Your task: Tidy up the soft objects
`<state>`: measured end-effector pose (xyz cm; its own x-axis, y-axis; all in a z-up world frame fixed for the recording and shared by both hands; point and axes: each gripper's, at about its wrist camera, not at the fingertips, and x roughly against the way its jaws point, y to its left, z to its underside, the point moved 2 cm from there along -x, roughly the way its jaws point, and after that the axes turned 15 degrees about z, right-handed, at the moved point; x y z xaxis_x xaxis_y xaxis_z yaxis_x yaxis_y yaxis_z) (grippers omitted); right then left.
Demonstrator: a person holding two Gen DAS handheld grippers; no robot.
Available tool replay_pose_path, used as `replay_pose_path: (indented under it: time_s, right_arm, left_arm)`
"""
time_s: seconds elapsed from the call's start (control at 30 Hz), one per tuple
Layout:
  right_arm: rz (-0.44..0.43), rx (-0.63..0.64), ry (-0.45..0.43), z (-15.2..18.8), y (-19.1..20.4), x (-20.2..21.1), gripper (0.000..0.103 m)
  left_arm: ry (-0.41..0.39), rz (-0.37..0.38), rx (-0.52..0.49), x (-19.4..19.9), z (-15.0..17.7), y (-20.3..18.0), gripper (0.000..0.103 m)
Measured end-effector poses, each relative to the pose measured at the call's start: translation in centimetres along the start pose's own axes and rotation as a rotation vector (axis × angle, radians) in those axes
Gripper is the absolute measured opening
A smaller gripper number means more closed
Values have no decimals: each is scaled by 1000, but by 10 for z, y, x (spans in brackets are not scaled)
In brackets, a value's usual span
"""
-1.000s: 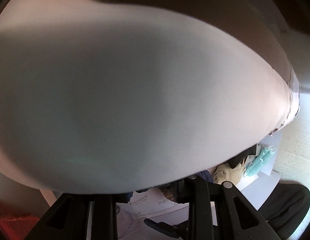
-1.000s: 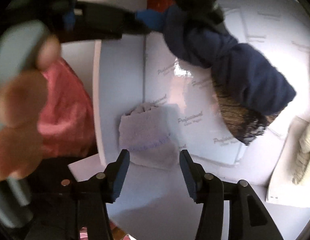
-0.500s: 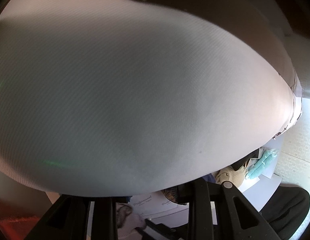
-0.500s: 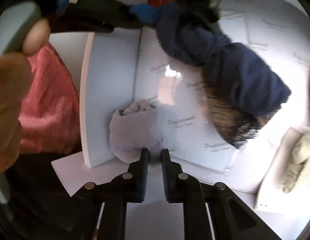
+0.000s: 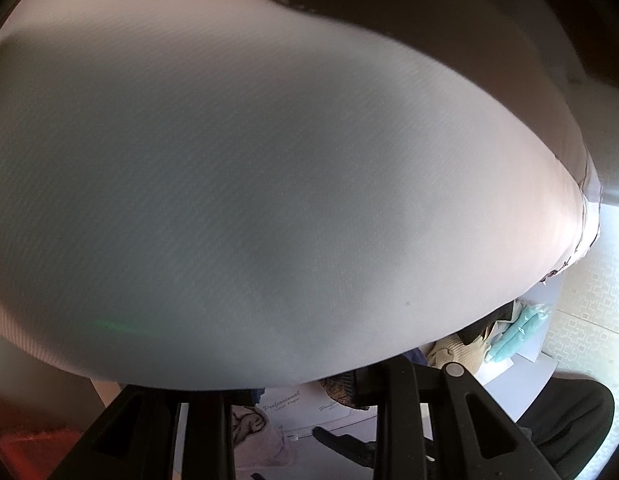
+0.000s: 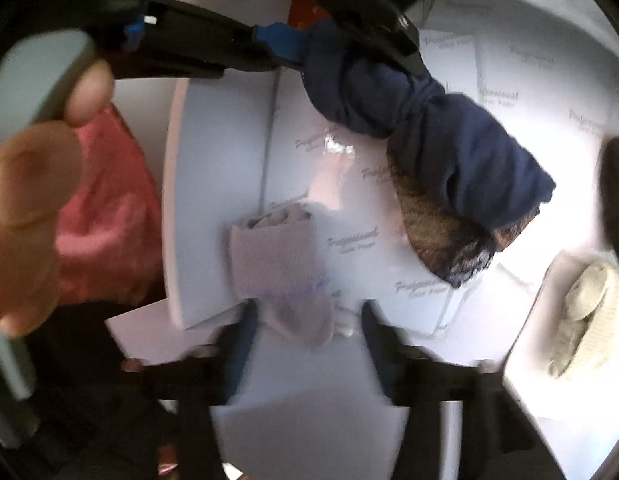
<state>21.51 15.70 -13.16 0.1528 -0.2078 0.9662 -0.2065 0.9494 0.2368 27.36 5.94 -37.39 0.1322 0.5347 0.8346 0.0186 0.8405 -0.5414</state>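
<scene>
In the right wrist view my left gripper (image 6: 305,46) is shut on a dark navy garment (image 6: 441,148) with a brown lace edge, which hangs above white sheets of paper (image 6: 389,208). A pale lilac sock (image 6: 281,264) lies on the paper. My right gripper (image 6: 305,324) is open, its fingers either side of the sock's near end. In the left wrist view a pale cloth (image 5: 269,160) fills the frame and hides the left fingertips; the lilac sock (image 5: 257,440) shows below.
A red cloth (image 6: 105,216) lies left of the paper. A cream knit item (image 6: 585,312) lies at the right, also in the left wrist view (image 5: 457,356) beside a light teal item (image 5: 517,328). A dark cloth (image 5: 565,424) lies at the lower right.
My right gripper shut half a second ago at the sock's near edge and has opened again. The sock has shifted toward it. The left gripper still holds the navy garment.
</scene>
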Motion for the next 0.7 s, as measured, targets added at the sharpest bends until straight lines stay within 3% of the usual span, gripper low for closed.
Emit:
replay_pose_path:
  time_s: [0.07,0.1,0.13,0.23,0.43,0.7]
  right_arm:
    - [-14,-1,26,-1,4,-6,56]
    - [-14,6,25,-3,6,-5,46]
    - [-4,17,21,-7,7,-5,26]
    - [2,22,23,-8,9,-10,22]
    - [58,36,-26,3,-17,24,20]
    - [303,34,-11,26,-79,46,20]
  left_arm:
    - [0,-2,-2,1,-1,3,28]
    - [0,-2,-1,2,-2,5,28]
    - [1,-9,-2,2,-3,8,28]
    - [-1,-5,1,4,-5,13,28]
    - [-3,-13,2,10,-6,25,28]
    - [-7,-31,11,16,3,42,28]
